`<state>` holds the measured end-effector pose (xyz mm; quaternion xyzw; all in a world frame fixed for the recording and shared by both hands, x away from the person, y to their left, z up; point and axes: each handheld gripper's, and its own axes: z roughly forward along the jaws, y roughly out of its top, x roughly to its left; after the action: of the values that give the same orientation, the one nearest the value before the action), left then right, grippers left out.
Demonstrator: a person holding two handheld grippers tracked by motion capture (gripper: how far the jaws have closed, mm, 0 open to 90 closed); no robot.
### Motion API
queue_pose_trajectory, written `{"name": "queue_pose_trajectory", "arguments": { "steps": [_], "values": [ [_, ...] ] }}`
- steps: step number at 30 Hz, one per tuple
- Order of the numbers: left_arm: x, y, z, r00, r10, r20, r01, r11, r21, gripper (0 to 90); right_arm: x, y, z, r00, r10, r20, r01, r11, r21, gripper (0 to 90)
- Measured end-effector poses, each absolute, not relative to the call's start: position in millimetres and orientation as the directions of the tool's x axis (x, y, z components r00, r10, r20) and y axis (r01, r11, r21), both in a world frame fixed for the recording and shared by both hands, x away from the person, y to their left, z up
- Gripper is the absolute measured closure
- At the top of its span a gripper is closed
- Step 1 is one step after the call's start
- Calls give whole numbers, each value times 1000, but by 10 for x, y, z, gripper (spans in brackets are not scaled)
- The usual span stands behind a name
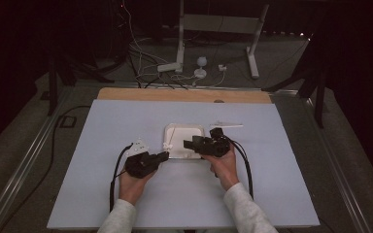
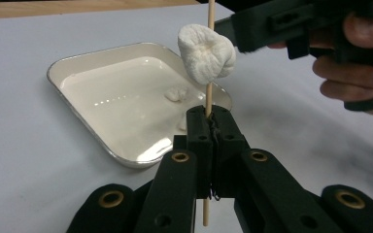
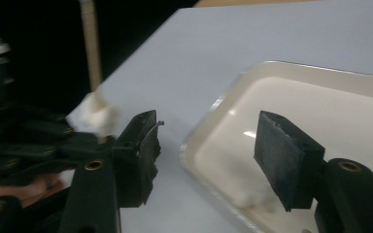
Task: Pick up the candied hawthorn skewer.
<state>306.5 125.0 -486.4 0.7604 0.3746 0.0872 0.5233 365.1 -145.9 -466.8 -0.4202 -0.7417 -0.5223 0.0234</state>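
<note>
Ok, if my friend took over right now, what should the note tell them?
Left gripper: shut on the wooden skewer, holding it upright.
Right gripper: open, nothing between the jaws, beside the skewer.
Marshmallow: threaded on the skewer, above the left jaws.
White tray: on the table, another marshmallow piece inside.
Done: one marshmallow on.
Left: probably thread the tray piece too.

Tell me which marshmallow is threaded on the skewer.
The large marshmallow on the wooden skewer, above the left gripper. The smaller marshmallow lies loose in the white tray.
</note>
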Motion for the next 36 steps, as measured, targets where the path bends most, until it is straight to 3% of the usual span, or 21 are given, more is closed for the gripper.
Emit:
{"name": "queue_pose_trajectory", "arguments": {
  "steps": [10, 19, 22, 32, 36],
  "values": [
    [3058, 1235, -4856, 714, 644, -274, 475, -157, 866, 896, 3469, -1215, -4655, -717, 488, 498, 628, 143, 765, 498],
    [3053, 1176, -4870, 742, 611, -274, 466, -176, 867, 895, 3488, -1128, -4672, -724, 437, 534, 641, 140, 755, 723],
    [3062, 1173, -4881, 748, 599, -287, 472, -176, 864, 889, 3480, -1119, -4655, -731, 434, 526, 631, 140, 763, 761],
    [3068, 1154, -4919, 749, 614, -250, 481, -243, 842, 887, 3478, -1131, -4620, -728, 445, 521, 619, 102, 779, 779],
    [3060, 1134, -4913, 747, 615, -252, 477, -232, 848, 900, 3471, -1120, -4618, -735, 430, 524, 619, 108, 778, 699]
  ]
}}
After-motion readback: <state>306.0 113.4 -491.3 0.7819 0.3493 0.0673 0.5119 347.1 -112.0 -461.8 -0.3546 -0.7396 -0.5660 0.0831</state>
